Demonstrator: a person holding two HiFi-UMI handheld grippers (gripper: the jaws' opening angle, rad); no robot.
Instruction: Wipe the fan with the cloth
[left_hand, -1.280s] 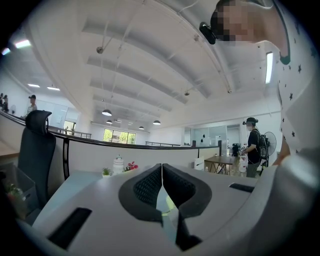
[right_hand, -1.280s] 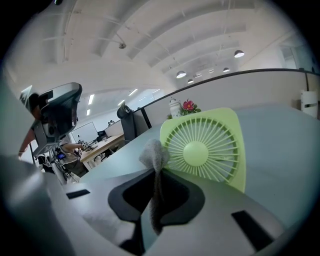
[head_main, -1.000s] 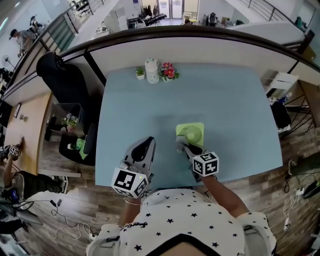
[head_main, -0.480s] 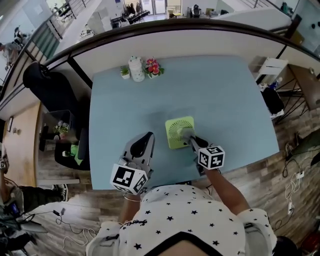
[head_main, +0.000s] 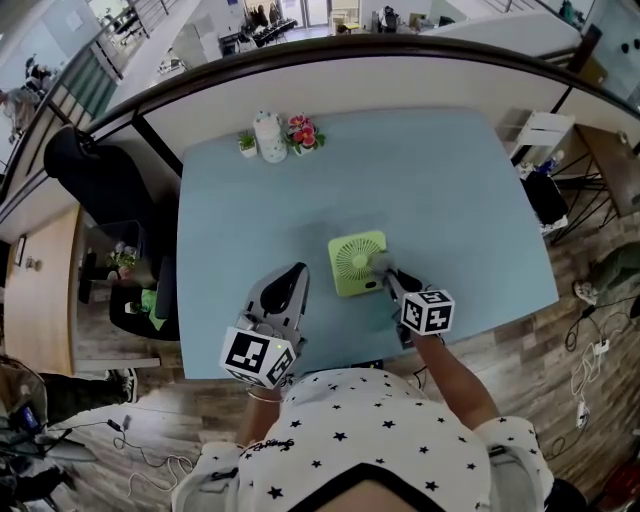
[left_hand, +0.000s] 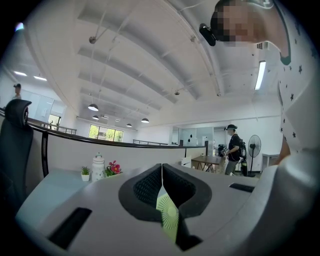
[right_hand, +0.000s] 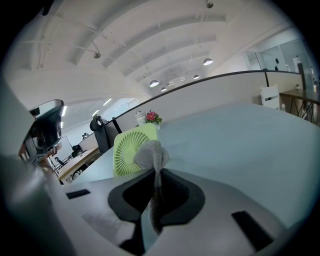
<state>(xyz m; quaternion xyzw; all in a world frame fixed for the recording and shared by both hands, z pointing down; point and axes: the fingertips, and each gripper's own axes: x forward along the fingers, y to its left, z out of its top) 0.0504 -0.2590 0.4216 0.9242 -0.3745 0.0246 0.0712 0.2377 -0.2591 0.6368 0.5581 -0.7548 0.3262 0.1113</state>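
My right gripper (head_main: 386, 278) has its jaws pinched on the grey cloth (right_hand: 150, 152); the bunched end of the cloth pokes out past the tips and sits at the right edge of the lime-green square fan (head_main: 357, 262). The fan stands near the front middle of the pale blue table (head_main: 430, 180), its round grille turned towards me. My left gripper (head_main: 290, 277) is to the left of the fan and apart from it; its jaws are pressed together with nothing between them.
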